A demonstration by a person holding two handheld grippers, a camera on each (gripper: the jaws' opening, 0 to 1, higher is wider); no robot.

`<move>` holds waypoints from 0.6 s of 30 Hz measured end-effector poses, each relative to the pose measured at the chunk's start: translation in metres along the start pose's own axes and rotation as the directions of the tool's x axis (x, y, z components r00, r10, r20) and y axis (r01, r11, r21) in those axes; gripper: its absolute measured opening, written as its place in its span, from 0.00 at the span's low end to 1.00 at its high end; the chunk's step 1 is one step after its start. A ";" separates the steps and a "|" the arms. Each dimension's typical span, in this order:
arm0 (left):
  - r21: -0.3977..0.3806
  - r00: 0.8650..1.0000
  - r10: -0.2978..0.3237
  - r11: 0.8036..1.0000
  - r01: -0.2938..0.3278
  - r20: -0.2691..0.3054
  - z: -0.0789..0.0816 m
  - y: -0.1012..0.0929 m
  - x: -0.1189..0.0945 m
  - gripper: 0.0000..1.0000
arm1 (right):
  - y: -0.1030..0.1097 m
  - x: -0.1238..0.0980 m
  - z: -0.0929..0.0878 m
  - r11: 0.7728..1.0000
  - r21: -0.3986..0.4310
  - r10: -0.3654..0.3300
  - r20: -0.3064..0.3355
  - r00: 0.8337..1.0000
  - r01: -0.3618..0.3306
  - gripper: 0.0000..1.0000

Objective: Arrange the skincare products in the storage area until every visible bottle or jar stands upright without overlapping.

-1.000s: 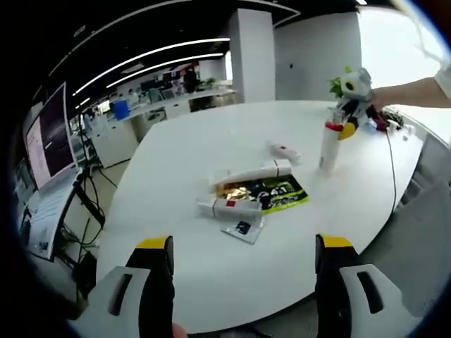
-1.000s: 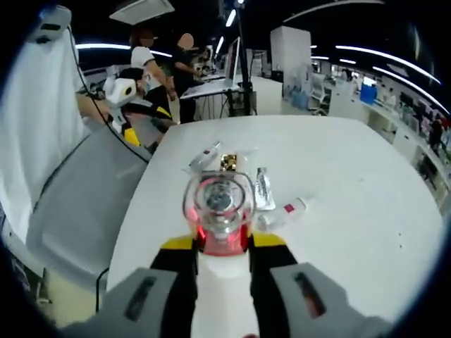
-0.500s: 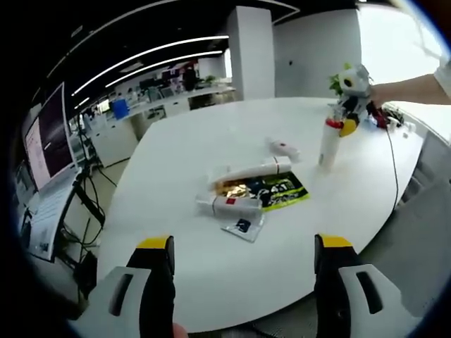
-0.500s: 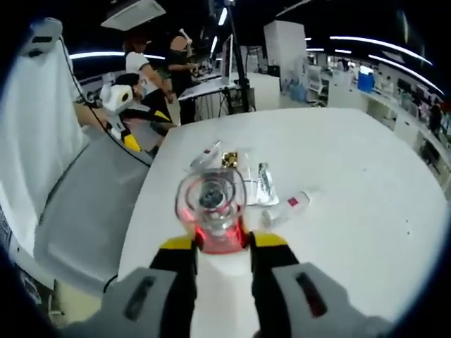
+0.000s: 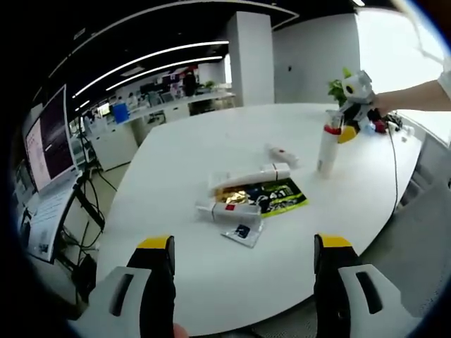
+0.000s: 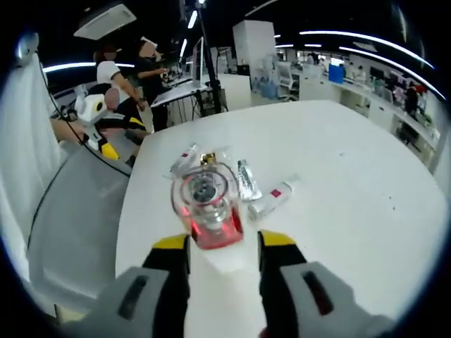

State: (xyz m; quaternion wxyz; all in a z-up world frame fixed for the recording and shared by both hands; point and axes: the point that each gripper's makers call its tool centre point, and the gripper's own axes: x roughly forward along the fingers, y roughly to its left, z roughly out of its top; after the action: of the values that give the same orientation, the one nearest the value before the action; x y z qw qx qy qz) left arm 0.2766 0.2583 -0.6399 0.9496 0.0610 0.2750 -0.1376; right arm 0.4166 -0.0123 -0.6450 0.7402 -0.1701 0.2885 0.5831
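Note:
A tall white bottle with a red cap (image 5: 328,146) stands upright on the white table (image 5: 204,134) at the right. My right gripper (image 5: 347,125) is at its top. In the right gripper view the red cap (image 6: 206,211) sits just ahead of my right gripper (image 6: 224,243), whose jaws stand apart on either side of it. A long white tube (image 5: 254,174), a small red-labelled bottle (image 5: 282,153) and a red-labelled tube (image 5: 229,210) lie flat mid-table. My left gripper (image 5: 244,246) is open over the near edge, holding nothing.
A green-and-black packet (image 5: 276,193), a gold wrapper (image 5: 232,191) and a small sachet (image 5: 243,231) lie among the products. A cable (image 5: 391,151) runs along the table's right side. People stand at desks (image 6: 144,67) beyond the table.
My right gripper's jaws have spread apart around the red-capped bottle, and that view has shifted. The left gripper's view is nearly unchanged.

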 end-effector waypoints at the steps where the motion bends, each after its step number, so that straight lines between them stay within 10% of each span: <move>1: 0.002 1.000 -0.002 1.000 0.002 0.005 0.001 -0.001 0.000 0.79 | -0.002 -0.002 0.000 0.999 0.001 -0.041 0.003 0.999 0.041 0.38; 18: 0.034 0.998 -0.042 0.999 0.041 0.045 0.007 -0.008 -0.002 0.78 | 0.030 -0.022 -0.009 0.968 0.087 -0.240 0.055 0.969 0.235 0.55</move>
State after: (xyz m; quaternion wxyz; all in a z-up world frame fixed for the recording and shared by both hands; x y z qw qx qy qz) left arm 0.2757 0.2495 -0.6335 0.9514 0.0677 0.2523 -0.1633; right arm 0.3821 -0.0264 -0.6358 0.8198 -0.1547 0.2649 0.4836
